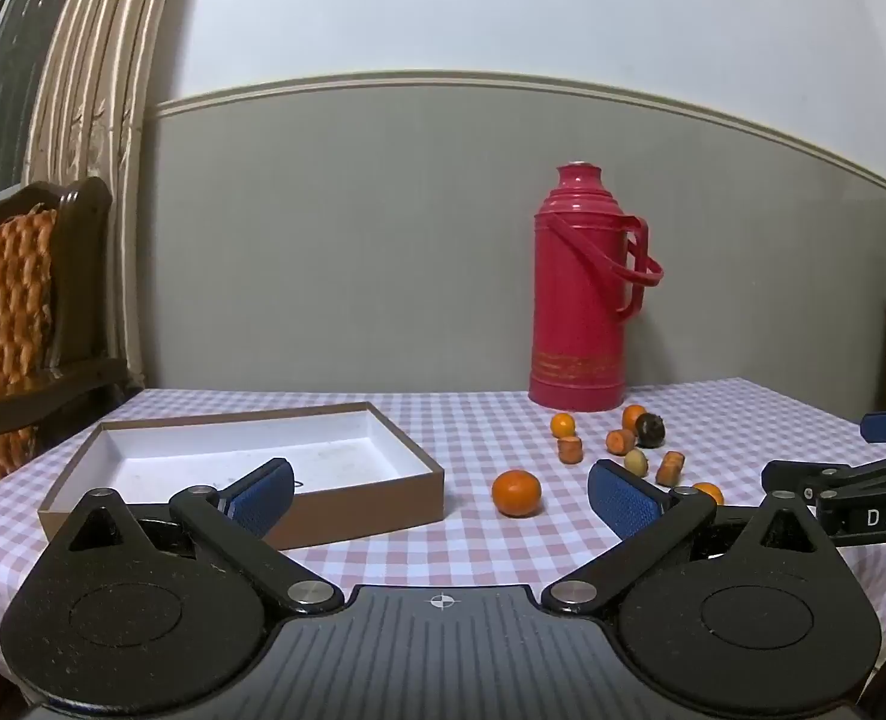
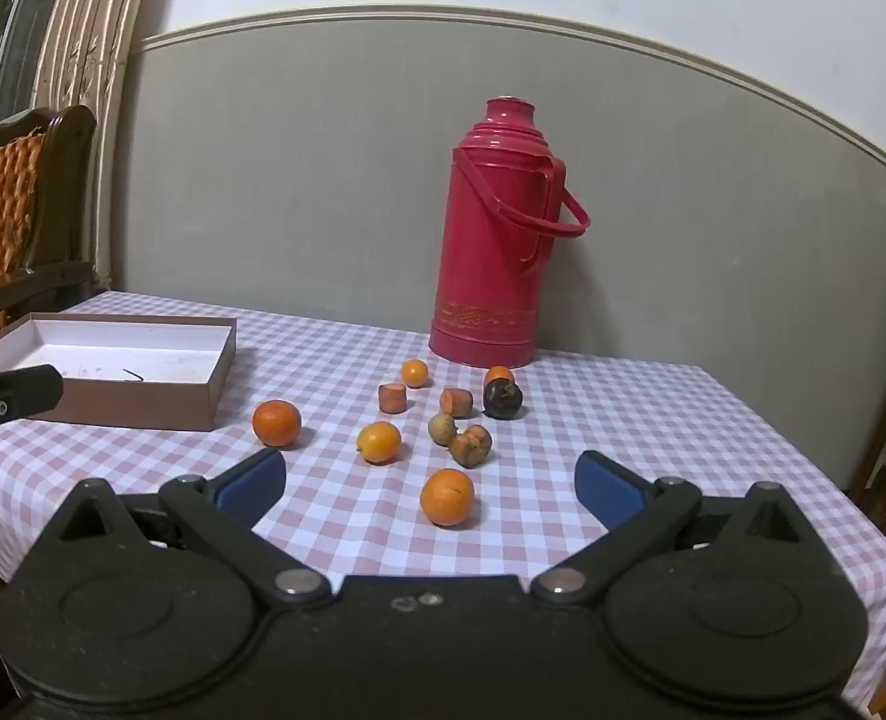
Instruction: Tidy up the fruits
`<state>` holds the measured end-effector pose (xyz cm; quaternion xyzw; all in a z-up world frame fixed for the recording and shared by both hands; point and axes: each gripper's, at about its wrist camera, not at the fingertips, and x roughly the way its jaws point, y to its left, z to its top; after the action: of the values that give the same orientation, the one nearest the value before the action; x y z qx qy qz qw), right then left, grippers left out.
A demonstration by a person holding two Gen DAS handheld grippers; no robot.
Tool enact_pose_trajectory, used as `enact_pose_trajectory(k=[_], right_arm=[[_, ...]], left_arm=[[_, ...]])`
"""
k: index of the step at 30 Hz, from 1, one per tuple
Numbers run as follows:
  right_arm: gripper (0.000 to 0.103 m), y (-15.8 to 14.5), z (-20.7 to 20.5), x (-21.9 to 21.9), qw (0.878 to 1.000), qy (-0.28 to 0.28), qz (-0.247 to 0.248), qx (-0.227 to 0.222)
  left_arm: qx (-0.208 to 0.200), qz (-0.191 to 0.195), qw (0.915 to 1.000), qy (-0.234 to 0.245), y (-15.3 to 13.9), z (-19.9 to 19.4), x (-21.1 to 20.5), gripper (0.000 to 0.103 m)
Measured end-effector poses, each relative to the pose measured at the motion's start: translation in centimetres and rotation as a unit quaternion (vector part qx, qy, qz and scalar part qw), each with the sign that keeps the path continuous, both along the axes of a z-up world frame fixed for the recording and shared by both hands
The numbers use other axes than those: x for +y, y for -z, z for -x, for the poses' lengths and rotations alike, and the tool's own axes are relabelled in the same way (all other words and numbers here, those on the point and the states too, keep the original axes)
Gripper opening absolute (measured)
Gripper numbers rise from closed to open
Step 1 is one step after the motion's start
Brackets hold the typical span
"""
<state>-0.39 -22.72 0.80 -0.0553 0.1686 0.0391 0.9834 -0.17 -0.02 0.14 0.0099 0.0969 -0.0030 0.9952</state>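
Observation:
Several fruits lie loose on the checked tablecloth: an orange [image 1: 516, 492] [image 2: 276, 422], a nearer orange [image 2: 447, 496], another orange [image 2: 378, 442], small oranges [image 2: 414, 372], orange chunks [image 2: 392, 398], a dark round fruit [image 2: 502, 399] [image 1: 649, 429] and a pale one [image 2: 443, 428]. An empty brown box with a white inside [image 1: 251, 450] [image 2: 143, 354] stands to their left. My left gripper [image 1: 440, 495] is open and empty, between box and fruits. My right gripper [image 2: 431, 483] is open and empty, just before the nearest orange.
A tall red thermos [image 1: 583, 294] [image 2: 496, 240] stands behind the fruits by the grey wall. A wooden chair with an orange cushion [image 1: 17, 312] is at the left. The table edge runs along the right [image 2: 850, 510]. The right gripper's body shows in the left wrist view [image 1: 850, 492].

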Motion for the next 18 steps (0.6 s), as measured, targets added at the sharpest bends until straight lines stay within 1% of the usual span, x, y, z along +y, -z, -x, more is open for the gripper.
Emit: enact_pose_trajectory(k=[18], right_arm=[[0.097,0.07,-0.03,0.06,1.0,0.001,0.001,-0.002]], left_arm=[[0.001,0.001,1.0,0.001,-0.14,-0.68,-0.09,0.103]])
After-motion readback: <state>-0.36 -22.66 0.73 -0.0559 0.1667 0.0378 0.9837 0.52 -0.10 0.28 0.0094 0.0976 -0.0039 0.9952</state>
